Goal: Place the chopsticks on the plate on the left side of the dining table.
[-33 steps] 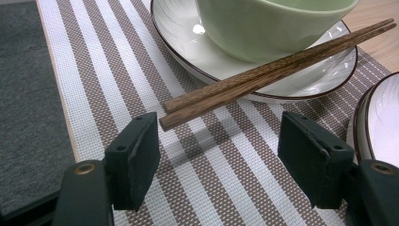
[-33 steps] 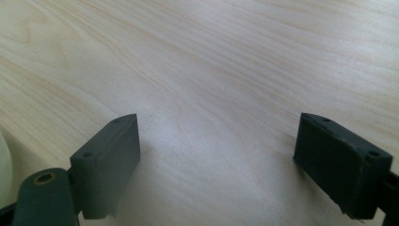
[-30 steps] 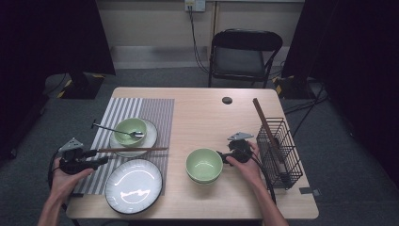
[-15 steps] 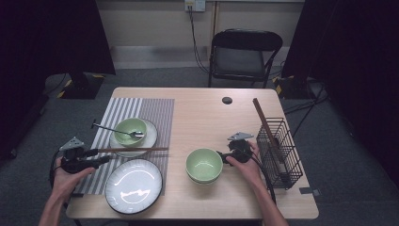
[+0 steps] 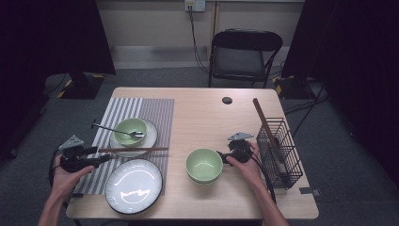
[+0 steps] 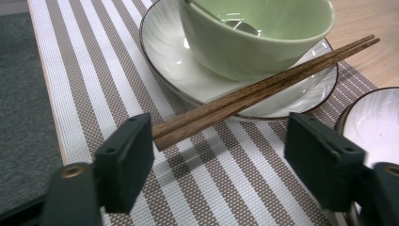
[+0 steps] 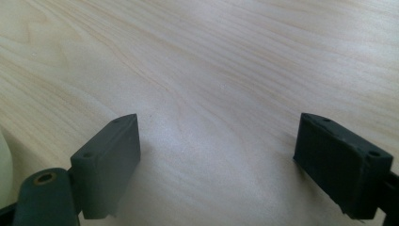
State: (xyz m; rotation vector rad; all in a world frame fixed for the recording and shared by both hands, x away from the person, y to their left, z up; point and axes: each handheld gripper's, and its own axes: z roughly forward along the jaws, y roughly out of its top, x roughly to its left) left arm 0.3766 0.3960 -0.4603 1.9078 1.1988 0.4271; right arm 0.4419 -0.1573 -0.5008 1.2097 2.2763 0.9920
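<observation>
Worktop (image 5: 202,117) carries a striped placemat (image 5: 141,110), a wire rack (image 5: 278,150), a white plate (image 5: 133,185), and a green bowl (image 5: 204,165) just beside your right tongs (image 5: 225,157), jaws wide over bare wood. Your left tongs (image 6: 221,150) have just been opening, jaws wide; the chopsticks (image 6: 263,89) lean on the saucer (image 6: 301,89), near end by one jaw, unpinched.

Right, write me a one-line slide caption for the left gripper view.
Open left tool beside wooden chopsticks propped on a white plate under a green bowl, on a striped placemat.
</observation>
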